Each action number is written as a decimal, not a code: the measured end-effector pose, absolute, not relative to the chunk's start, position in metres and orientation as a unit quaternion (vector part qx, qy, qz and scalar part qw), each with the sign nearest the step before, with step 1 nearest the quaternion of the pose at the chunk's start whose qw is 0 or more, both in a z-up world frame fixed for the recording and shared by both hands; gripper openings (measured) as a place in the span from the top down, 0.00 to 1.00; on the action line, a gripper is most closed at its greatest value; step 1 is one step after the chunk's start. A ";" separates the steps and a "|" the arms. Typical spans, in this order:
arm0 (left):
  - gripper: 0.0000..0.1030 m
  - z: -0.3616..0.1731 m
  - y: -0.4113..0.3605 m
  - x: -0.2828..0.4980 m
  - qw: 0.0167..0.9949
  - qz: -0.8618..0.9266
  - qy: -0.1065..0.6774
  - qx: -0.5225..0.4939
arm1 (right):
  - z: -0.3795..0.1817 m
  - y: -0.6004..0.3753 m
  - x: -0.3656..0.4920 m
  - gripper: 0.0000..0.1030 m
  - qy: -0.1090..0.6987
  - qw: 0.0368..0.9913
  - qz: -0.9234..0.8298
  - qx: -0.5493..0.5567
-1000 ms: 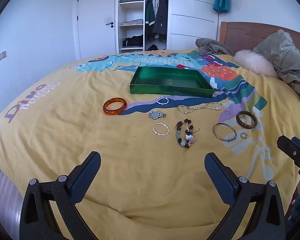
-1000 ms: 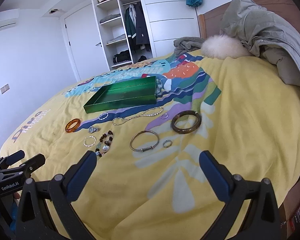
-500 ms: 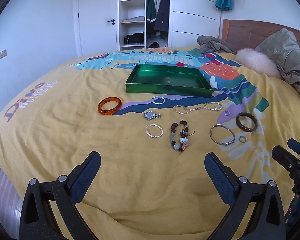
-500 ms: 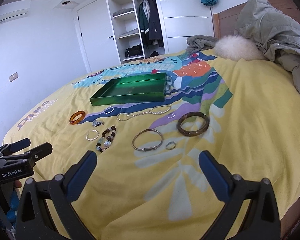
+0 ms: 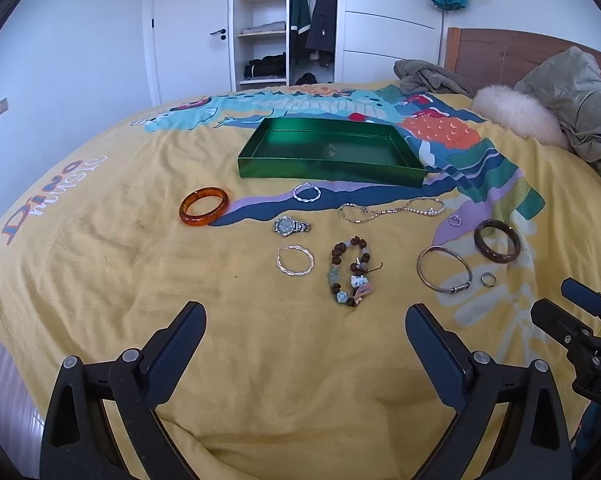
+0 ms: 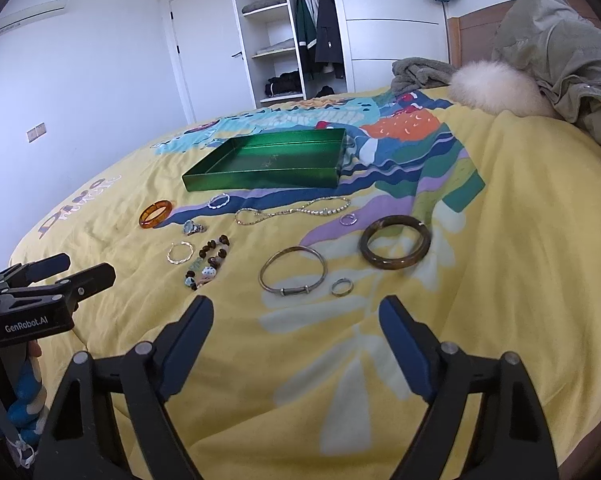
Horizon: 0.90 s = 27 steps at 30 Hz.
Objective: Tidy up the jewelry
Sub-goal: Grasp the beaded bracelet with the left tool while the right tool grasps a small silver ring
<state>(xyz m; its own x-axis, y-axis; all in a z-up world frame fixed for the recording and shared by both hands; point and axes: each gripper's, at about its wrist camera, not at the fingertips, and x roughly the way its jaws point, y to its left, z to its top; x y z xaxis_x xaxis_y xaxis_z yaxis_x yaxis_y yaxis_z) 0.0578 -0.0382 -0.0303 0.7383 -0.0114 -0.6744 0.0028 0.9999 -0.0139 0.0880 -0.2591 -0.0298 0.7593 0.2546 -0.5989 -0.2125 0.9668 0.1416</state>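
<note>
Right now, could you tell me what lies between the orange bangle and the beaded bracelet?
The watch and a twisted silver hoop, seen in the left wrist view.

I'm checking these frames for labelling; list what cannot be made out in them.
- Green tray: gold print on its floor too small to read, both views.
- Watch: dial too small to read.
- Right gripper: lettering cut by left view's edge.
- Olive jacket: cut by right edge.

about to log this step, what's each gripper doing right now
left gripper: open, holding nothing.
right gripper: open, holding nothing; its jaws have just been closing a little, with nothing between them.
</note>
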 end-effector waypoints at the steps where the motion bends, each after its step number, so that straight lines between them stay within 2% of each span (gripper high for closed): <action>1: 0.05 -0.032 -0.039 0.060 0.931 -0.006 0.364 -0.007 | -0.032 -0.260 0.090 0.21 0.327 0.936 0.127 0.031; 6: 0.13 -0.041 -0.041 0.075 0.924 -0.028 0.381 -0.020 | -0.041 -0.262 0.101 0.29 0.341 0.930 0.139 0.025; 10: 0.16 -0.052 -0.048 0.090 0.915 -0.052 0.398 -0.023 | -0.050 -0.267 0.112 0.39 0.356 0.922 0.148 0.025; 15: 0.29 -0.071 -0.059 0.116 0.901 -0.075 0.425 -0.030 | -0.062 -0.274 0.129 0.48 0.374 0.913 0.159 0.025; 27: 0.34 -0.103 -0.062 0.152 0.881 -0.070 0.465 -0.054 | -0.084 -0.280 0.173 0.62 0.402 0.899 0.176 0.013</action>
